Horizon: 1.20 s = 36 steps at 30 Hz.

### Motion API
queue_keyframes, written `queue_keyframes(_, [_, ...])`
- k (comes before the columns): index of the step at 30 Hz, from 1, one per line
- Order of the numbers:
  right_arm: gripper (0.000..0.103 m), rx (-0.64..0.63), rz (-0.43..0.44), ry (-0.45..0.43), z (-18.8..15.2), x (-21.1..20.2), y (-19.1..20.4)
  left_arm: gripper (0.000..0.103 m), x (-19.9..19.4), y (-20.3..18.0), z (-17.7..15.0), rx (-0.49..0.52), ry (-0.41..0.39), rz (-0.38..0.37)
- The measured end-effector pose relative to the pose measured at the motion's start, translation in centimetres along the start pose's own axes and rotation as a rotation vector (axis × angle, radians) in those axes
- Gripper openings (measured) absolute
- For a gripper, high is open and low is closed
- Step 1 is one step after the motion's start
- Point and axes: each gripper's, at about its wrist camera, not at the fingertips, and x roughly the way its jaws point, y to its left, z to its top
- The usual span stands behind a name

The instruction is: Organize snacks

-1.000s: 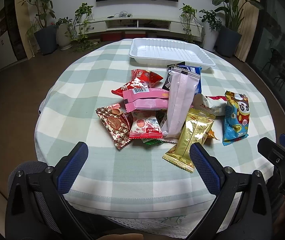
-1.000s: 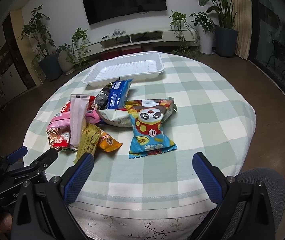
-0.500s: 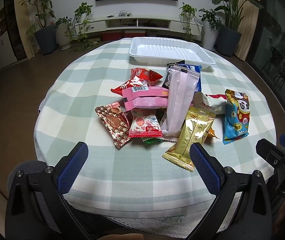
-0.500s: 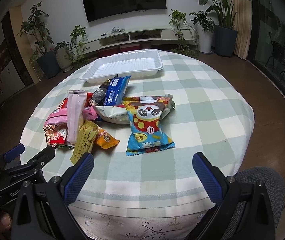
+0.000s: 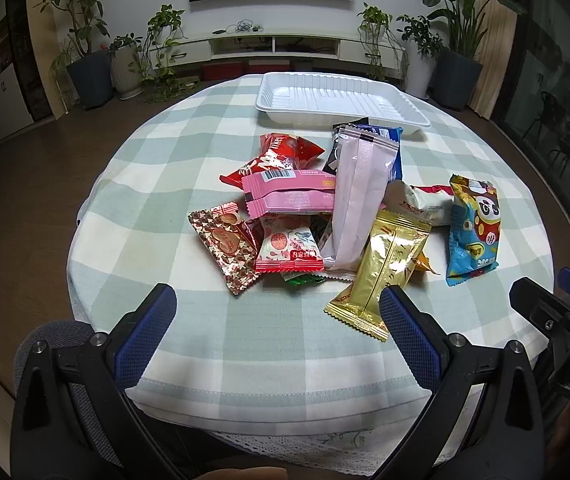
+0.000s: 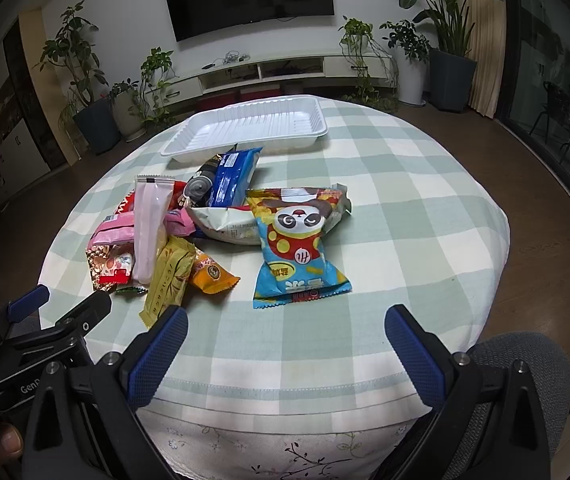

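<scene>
Snacks (image 5: 337, 216) piled mid-frame on checked table (image 5: 189, 160), white tray (image 5: 341, 98) empty just above them. Left tongs (image 5: 277, 320) and right tongs (image 6: 285, 332) both spread wide, holding nothing, low in frame at table's near edge.

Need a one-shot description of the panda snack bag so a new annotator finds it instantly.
Start at the white tray at the far side of the checked tablecloth; the snack pile lies just in front of it. The panda snack bag sits at the pile's right edge, the only blue and yellow packet with a cartoon panda face and red-and-yellow dots.
</scene>
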Motion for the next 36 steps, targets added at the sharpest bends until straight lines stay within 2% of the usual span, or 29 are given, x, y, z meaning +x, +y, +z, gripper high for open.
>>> queue_keyframes(36, [0.101, -0.001, 0.0, 0.007, -0.18, 0.19, 0.22, 0.103, 0.28, -0.37, -0.02, 0.022, 0.019, 0.002])
